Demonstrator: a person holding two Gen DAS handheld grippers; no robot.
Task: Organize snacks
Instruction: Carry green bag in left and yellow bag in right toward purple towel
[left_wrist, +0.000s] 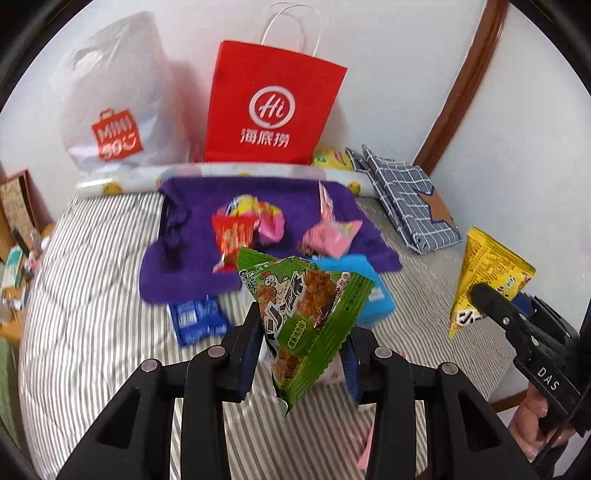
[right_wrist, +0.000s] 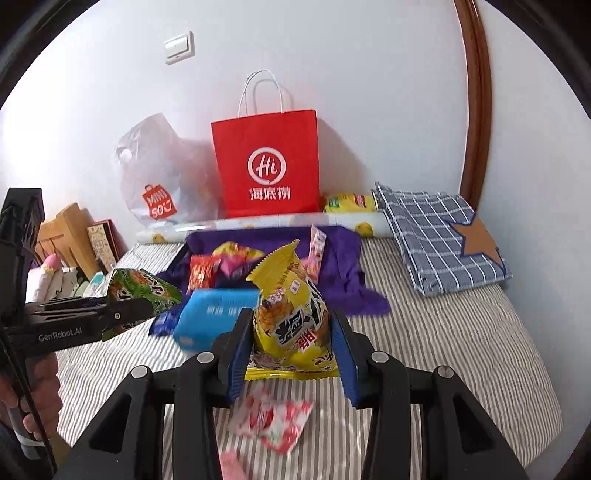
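Two grippers pinching packets, left gripper (left_wrist: 303, 332) green packet (left_wrist: 306, 317) upright, right gripper (right_wrist: 291, 339) yellow packet (right_wrist: 291, 314) upright

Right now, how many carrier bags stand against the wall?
2: red paper bag at centre, white plastic bag touching its left side. Others may be hidden behind them.

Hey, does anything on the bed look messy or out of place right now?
Yes: the purple cloth lies rumpled with snack packets scattered on it, and a pink-and-white packet lies apart on the striped bedding.
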